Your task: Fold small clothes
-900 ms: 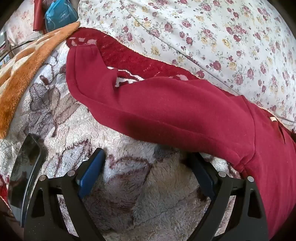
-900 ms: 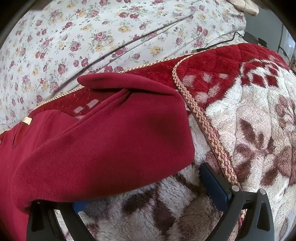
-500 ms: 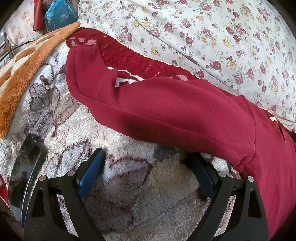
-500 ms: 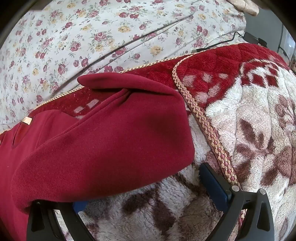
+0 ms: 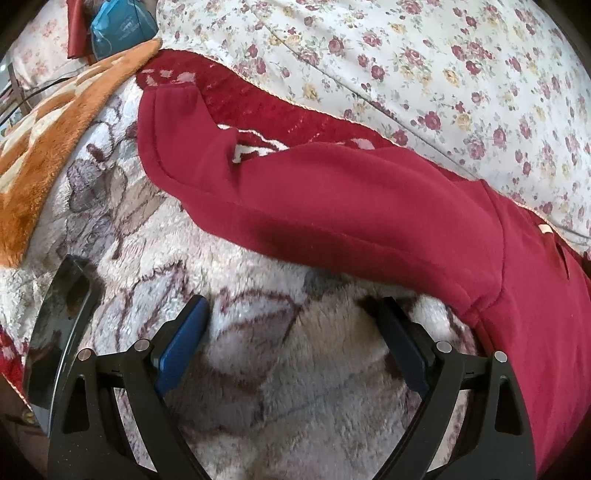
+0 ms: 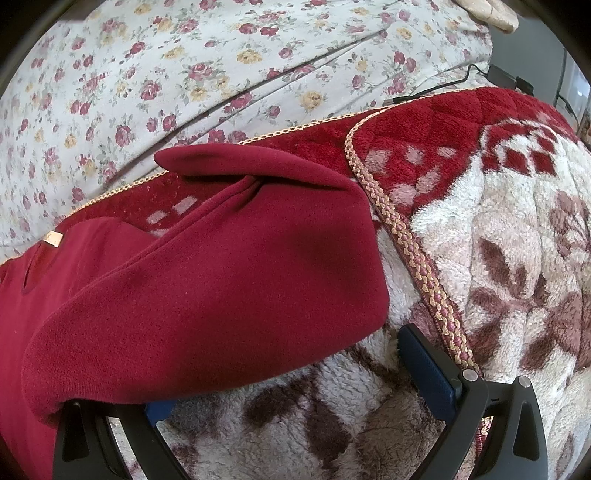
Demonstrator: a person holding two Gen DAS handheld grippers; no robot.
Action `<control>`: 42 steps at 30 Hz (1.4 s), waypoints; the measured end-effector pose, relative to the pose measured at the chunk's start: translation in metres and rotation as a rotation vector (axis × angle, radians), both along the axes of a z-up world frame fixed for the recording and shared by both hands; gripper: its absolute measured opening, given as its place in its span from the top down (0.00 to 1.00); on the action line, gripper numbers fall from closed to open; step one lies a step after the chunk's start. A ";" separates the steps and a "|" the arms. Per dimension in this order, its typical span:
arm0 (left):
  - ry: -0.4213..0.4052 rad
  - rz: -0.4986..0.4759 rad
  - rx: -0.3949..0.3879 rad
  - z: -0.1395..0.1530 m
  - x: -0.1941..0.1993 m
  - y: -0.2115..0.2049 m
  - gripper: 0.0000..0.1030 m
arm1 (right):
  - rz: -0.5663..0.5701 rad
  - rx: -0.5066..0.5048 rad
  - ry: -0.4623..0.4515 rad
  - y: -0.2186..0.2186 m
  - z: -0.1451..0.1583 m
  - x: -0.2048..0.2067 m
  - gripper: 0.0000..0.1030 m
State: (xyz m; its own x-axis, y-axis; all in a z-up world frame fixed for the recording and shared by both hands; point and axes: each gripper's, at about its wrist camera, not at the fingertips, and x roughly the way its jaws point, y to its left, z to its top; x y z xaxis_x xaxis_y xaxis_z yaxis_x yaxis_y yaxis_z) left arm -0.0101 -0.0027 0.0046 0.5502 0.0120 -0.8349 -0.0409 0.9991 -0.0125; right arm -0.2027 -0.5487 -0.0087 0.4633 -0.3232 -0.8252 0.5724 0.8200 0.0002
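Observation:
A dark red sweatshirt (image 5: 369, 206) lies on a fluffy cream and brown blanket (image 5: 277, 387). Its one sleeve stretches to the upper left in the left wrist view, cuff (image 5: 162, 122) at the far end. My left gripper (image 5: 291, 314) is open and empty, just below that sleeve, over bare blanket. In the right wrist view the other sleeve (image 6: 221, 277) lies folded across. My right gripper (image 6: 280, 369) is open; the sleeve's edge covers its left finger, and the right finger (image 6: 428, 373) shows over the blanket.
A floral sheet (image 5: 406, 66) lies beyond the blanket. An orange blanket (image 5: 48, 140) and a blue bag (image 5: 118, 26) sit at the far left. A dark phone (image 5: 59, 332) lies left of my left gripper. A braided blanket trim (image 6: 413, 251) and cables (image 6: 491, 74) show on the right.

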 end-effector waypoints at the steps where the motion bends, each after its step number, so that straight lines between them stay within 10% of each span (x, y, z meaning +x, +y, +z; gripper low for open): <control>1: 0.002 0.005 -0.009 0.001 -0.002 0.001 0.11 | 0.000 -0.001 0.001 0.000 0.001 0.000 0.00; 13: -0.084 -0.059 -0.069 0.045 -0.055 -0.023 0.11 | 0.077 0.207 -0.069 0.043 0.050 -0.045 0.00; 24: -0.178 -0.181 -0.047 0.091 -0.097 -0.062 0.11 | 0.399 0.427 -0.234 0.203 0.115 -0.062 0.00; 38: -0.185 -0.273 -0.025 0.067 -0.083 -0.105 0.11 | 0.490 -0.039 -0.215 0.270 0.104 0.014 0.00; 42: -0.157 -0.299 -0.017 0.054 -0.076 -0.114 0.11 | 0.455 -0.007 -0.213 0.257 0.086 0.026 0.00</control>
